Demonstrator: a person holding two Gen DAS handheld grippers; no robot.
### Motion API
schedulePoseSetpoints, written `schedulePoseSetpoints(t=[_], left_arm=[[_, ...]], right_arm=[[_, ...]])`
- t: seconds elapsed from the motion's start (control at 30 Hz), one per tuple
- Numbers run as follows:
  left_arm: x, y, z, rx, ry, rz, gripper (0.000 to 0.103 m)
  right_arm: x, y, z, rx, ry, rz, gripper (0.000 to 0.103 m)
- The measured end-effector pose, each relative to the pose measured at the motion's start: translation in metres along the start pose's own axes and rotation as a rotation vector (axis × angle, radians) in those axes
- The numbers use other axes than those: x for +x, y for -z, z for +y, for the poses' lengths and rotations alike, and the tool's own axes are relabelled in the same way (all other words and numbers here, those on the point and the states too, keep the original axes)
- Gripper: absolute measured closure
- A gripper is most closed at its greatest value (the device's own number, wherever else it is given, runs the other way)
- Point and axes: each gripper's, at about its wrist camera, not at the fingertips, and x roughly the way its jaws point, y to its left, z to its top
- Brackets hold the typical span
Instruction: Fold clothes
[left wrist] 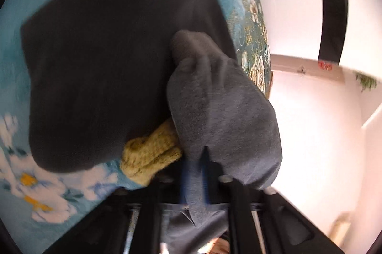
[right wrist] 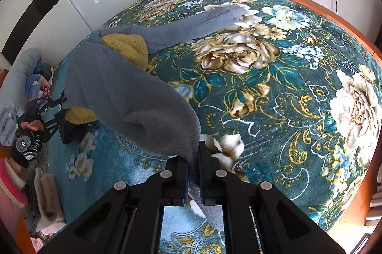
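Two grippers: both clamped on the same grey garment, one per end.
Left gripper (left wrist: 194, 172): jaws closed, blue pads pinching a fold of grey fleece; cloth bunches above the fingertips and hangs down between the arms.
Right gripper (right wrist: 193, 172): jaws closed tight on a grey corner; fabric runs up and left from the pads.
Grey garment (right wrist: 124, 96): fleece top w/ yellow knit lining; lies along the left part of the bed, one sleeve stretched out flat toward the headboard side.
Yellow lining (right wrist: 129, 48): shows at the neck opening and again near the left gripper; in left wrist view a yellow bit pokes out just beside the pinched fold.
Dark garment (left wrist: 100, 72): flat on the bedspread, under/behind the grey fold; pale cloth at its far edge. Blurred, type unclear.
Bedspread (right wrist: 274, 96): teal, large floral print, covers the bed.
Person's hand (right wrist: 33, 127): holds the left gripper at left edge of right wrist view.
Folded pile (right wrist: 45, 184): pale items, lower left, off the bedspread edge.
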Motion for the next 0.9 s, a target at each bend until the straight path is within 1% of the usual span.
schedulePoseSetpoints(t=[0.1, 0.2, 0.27, 0.33, 0.43, 0.5, 0.6, 0.67, 0.7, 0.73, 0.8, 0.9], left_arm=[[-0.012, 0.003, -0.036, 0.092, -0.031, -0.033, 0.099], [-0.04, 0.003, -0.1, 0.238, -0.038, -0.098, 0.099], [-0.073, 0.004, -0.157, 0.324, 0.027, -0.174, 0.099], [-0.113, 0.007, -0.206, 0.375, 0.13, -0.225, 0.099], [-0.171, 0.018, -0.263, 0.5, 0.234, -0.277, 0.099], [-0.21, 0.03, -0.292, 0.594, 0.324, -0.33, 0.099], [-0.276, 0.054, -0.319, 0.687, 0.452, -0.41, 0.099], [-0.326, 0.075, -0.333, 0.74, 0.541, -0.447, 0.099], [-0.345, 0.086, -0.337, 0.774, 0.568, -0.46, 0.099], [-0.364, 0.097, -0.342, 0.822, 0.588, -0.47, 0.099], [-0.396, 0.125, -0.352, 0.925, 0.6, -0.481, 0.099], [-0.416, 0.157, -0.361, 1.03, 0.597, -0.463, 0.099]], right_arm=[[-0.002, -0.006, -0.002, 0.001, 0.003, -0.007, 0.096], [-0.007, -0.024, 0.001, -0.001, 0.007, -0.028, 0.096], [-0.01, -0.037, 0.003, -0.002, 0.008, -0.046, 0.096], [-0.021, -0.056, 0.012, -0.006, -0.004, -0.094, 0.096], [-0.054, -0.083, 0.032, -0.039, -0.031, -0.208, 0.096], [-0.077, -0.095, 0.041, -0.052, -0.042, -0.282, 0.096], [-0.111, -0.112, 0.053, -0.063, -0.054, -0.384, 0.096], [-0.132, -0.12, 0.058, -0.062, -0.062, -0.443, 0.096], [-0.142, -0.123, 0.06, -0.061, -0.069, -0.47, 0.096], [-0.15, -0.123, 0.062, -0.061, -0.076, -0.495, 0.096], [-0.166, -0.124, 0.067, -0.061, -0.089, -0.541, 0.096], [-0.176, -0.122, 0.072, -0.05, -0.099, -0.565, 0.096]])
